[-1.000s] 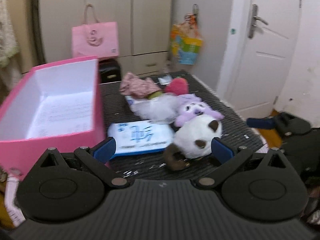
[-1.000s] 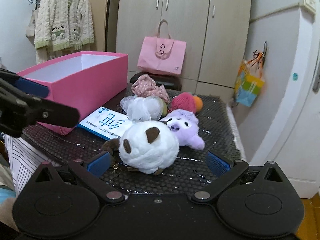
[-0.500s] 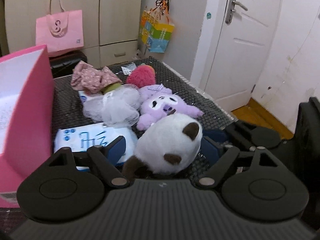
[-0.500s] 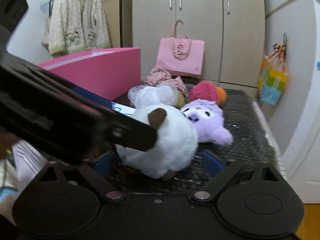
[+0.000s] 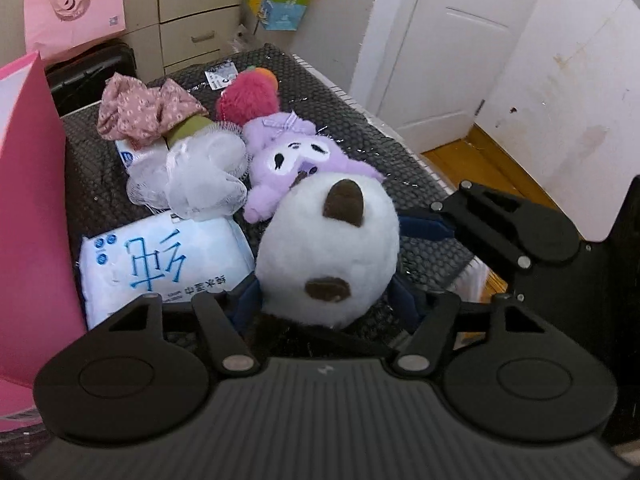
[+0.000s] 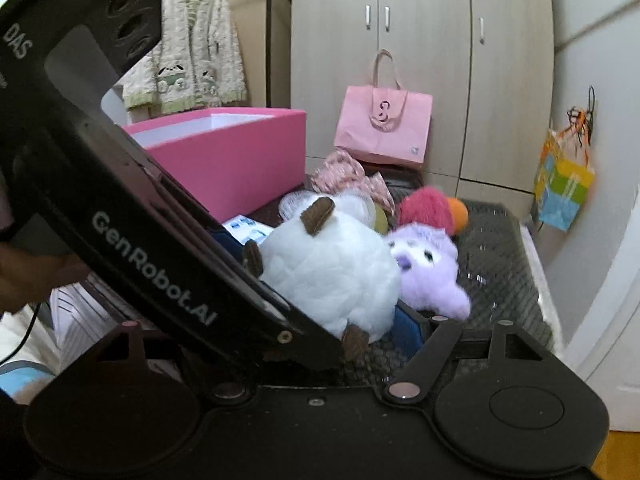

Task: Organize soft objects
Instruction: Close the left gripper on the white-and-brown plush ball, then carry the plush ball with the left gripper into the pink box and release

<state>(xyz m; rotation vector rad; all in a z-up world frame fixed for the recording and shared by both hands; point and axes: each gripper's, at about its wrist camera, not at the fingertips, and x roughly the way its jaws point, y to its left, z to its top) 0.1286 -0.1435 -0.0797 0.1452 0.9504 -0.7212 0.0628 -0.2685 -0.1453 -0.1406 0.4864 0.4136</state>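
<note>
A round white plush (image 5: 328,240) with brown ears lies on the black mat (image 5: 92,176) at the near edge. My left gripper (image 5: 326,302) points down at it; its jaws are closing and both blue pads touch the plush's sides. My right gripper (image 6: 316,332) comes in from the right with its jaws closing too. Its right pad (image 6: 408,332) lies against the plush (image 6: 332,272), and the other pad is hidden behind the left gripper's body (image 6: 152,248). The open pink box (image 5: 28,200) stands on the left.
Behind the white plush lie a purple plush (image 5: 304,160), a white mesh puff (image 5: 196,176), a red fuzzy ball (image 5: 248,96), a floral cloth (image 5: 144,112) and a tissue pack (image 5: 160,264). The mat's right edge (image 5: 444,188) drops to a wooden floor.
The left gripper moved forward and tilted down over the white plush, its jaws narrowing onto it. The right gripper's jaws narrowed as well, and the left gripper's body now covers the right view's left side.
</note>
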